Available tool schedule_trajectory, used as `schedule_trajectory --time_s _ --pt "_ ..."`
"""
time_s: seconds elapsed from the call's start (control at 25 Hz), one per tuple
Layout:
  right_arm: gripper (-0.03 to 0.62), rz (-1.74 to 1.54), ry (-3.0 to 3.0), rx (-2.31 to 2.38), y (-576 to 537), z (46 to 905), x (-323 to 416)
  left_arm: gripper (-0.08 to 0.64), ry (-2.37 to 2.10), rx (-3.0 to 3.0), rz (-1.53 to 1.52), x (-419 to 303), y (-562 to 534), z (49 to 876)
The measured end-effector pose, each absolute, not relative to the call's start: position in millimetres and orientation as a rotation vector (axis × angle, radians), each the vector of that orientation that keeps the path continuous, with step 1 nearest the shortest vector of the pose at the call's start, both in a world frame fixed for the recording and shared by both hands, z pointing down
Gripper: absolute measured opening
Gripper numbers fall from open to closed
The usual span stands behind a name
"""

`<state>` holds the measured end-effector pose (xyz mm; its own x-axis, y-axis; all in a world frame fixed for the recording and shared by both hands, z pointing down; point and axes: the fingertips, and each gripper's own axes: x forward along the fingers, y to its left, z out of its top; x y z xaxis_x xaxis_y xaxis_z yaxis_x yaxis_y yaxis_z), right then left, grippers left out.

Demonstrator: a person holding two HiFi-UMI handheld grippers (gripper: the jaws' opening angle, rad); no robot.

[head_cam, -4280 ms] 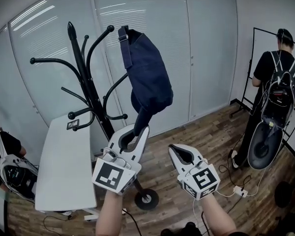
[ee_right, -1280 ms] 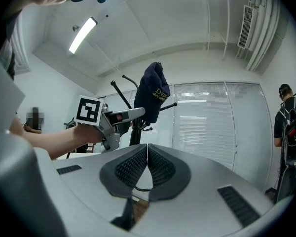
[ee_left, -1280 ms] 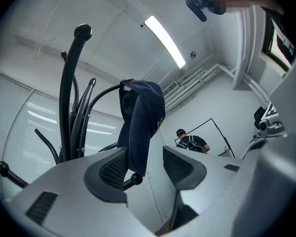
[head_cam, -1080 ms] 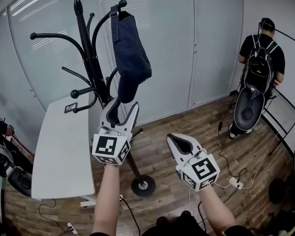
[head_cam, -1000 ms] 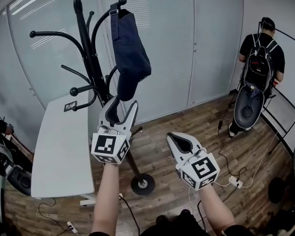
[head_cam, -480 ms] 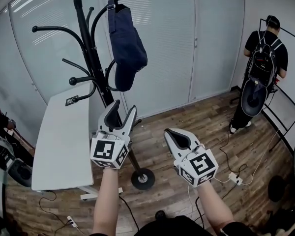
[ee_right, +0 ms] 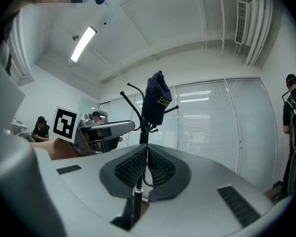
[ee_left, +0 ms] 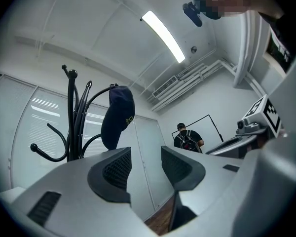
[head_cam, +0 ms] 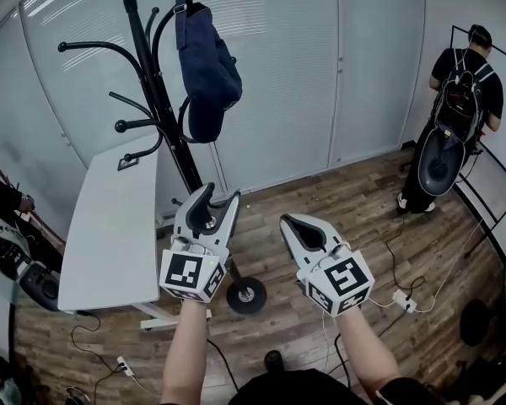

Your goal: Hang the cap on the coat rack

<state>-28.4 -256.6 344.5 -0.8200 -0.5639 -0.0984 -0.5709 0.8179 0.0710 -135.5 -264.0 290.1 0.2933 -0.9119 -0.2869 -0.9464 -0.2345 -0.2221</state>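
Observation:
The dark blue cap hangs from an upper hook of the black coat rack, brim pointing down. My left gripper is well below the cap and apart from it. Its jaws have just been closing a little but still stand open, with nothing between them. In the left gripper view the cap and rack show far beyond the left gripper. My right gripper sits beside it, shut and empty. The right gripper view shows the cap above the right gripper, whose pads meet.
A white table stands left of the rack, whose round base rests on the wooden floor. A person with a backpack stands at the far right by a black frame. Cables and a power strip lie on the floor.
Both grippers have drawn back and down from the rack. The left gripper, which was right under the cap's brim, is now clear of it. The cap stays hanging.

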Motion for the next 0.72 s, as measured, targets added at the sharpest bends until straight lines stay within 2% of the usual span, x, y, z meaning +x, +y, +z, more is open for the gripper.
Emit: schedule_trajectory --time_s 0.32,0.48,0.72 --pt "0.031 0.132 2.923 -0.860 -242 332 -13 0.152 1.704 -2.208 0.112 -109 -233 289" --pt "0.031 0.146 2.922 -0.816 -233 326 -8 0.091 1.724 -2.198 0.108 -98 -217 288" --pt "0.031 0.170 2.920 -0.798 -218 324 5 0.046 1.759 -2.176 0.113 -84 -192 293"
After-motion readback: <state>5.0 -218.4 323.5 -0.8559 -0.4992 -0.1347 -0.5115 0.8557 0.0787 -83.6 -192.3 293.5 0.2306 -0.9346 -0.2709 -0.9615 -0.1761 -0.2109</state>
